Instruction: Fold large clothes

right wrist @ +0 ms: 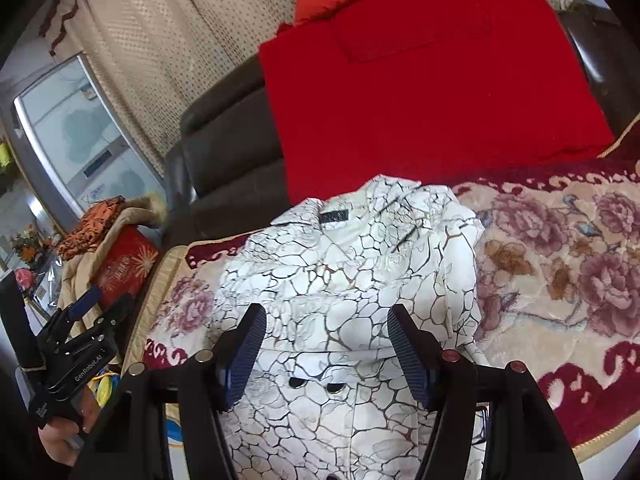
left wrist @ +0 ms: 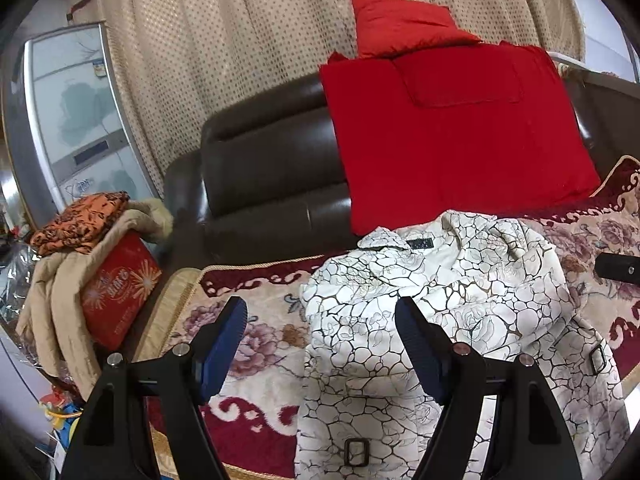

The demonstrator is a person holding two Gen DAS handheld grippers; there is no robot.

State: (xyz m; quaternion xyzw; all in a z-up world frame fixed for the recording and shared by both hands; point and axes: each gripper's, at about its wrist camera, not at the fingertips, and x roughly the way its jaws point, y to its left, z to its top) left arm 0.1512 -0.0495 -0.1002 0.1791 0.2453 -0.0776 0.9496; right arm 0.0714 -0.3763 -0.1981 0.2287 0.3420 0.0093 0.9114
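Left wrist view showed the white coat with its dark crackle print lying on the floral blanket that covered the sofa seat, collar toward the sofa back and the red cushion, hem running down toward the camera — so its long axis ran roughly along the line the claws pointed. The left gripper stood with its blue pads apart and nothing between them; one pad hung over bare blanket, the other over the coat's left edge, so the garment lay ahead and to the right of this claw. Whether it touched the cloth could not be told, though it seemed to hang above.

From the right wrist view, the right gripper was also spread with nothing clamped, and it sat squarely over the middle of the coat, both pads framing the patterned fabric near two dark buttons. The left gripper appeared at the far left there, held in a hand, off the sofa's edge beside the red box.

My reading: the right claw was the nearer one to the garment's body, while the left was better placed for the left side or sleeve. A fold across the long axis would likely need each claw to take a hem corner — both looked uncommitted.
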